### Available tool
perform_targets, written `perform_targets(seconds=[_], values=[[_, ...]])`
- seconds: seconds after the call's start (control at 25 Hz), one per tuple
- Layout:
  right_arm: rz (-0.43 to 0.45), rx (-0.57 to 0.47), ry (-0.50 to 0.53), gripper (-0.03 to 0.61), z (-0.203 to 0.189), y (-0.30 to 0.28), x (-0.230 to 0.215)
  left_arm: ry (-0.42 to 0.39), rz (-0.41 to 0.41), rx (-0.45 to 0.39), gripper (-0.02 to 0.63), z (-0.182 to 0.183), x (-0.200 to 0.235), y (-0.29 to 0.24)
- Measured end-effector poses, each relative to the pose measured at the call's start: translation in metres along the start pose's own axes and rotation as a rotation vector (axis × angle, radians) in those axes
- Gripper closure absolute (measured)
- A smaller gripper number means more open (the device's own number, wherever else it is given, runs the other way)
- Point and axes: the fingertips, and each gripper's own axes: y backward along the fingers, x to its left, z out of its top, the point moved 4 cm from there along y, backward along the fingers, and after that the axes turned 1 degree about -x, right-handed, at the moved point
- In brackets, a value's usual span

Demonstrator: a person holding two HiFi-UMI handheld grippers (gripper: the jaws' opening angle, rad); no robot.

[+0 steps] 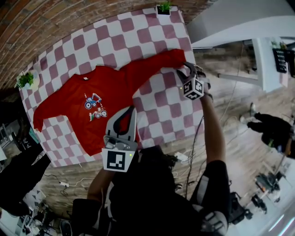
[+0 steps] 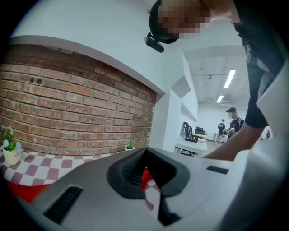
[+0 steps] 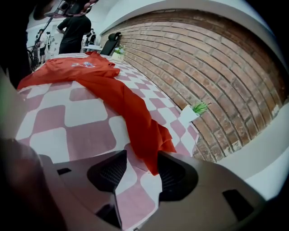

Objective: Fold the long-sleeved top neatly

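Red top (image 1: 73, 117) on checkered table (image 1: 92, 48)

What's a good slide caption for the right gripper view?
Open right gripper poised at the cuff of the red long-sleeved top, spread on a checkered tablecloth before a brick wall.

One red long-sleeved top (image 1: 115, 85) lies on one pink-and-white checked tablecloth (image 1: 156, 99). Two potted plants stand on it: one plant (image 1: 164, 7) at the far edge, a second plant (image 1: 26, 79) at the left. Two grippers are in use: left gripper (image 1: 131, 110) and right gripper (image 1: 188, 68).
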Motion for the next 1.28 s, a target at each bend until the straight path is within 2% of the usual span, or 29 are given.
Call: perform_targets(seconds=[0.08,0.24,0.36,0.68,0.88,1.08,1.28], values=[[0.006,0.009,0.024,0.383,0.000,-0.005,0.000,0.002,0.001,0.003,0.607,-0.001,0.002,-0.001],[-0.010,0.014,0.059,0.495,0.004,-0.009,-0.005,0.002,-0.002,0.008,0.607,-0.002,0.004,-0.004],[-0.009,0.007,0.045,0.540,0.010,-0.007,-0.008,0.003,-0.001,0.005,0.607,-0.001,0.003,-0.005],[0.056,-0.023,-0.167,0.549,0.038,0.031,-0.041,-0.016,0.008,-0.017,0.607,0.011,-0.009,0.000],[0.059,-0.030,-0.253,0.549,0.053,0.065,-0.058,-0.027,0.021,-0.040,0.607,0.021,-0.024,0.011],[0.042,-0.018,-0.264,0.549,0.071,0.103,-0.059,-0.049,0.050,-0.063,0.607,0.030,-0.037,0.028],[0.033,-0.035,-0.267,0.549,0.091,0.136,-0.049,-0.080,0.115,-0.092,0.607,0.036,-0.046,0.056]])
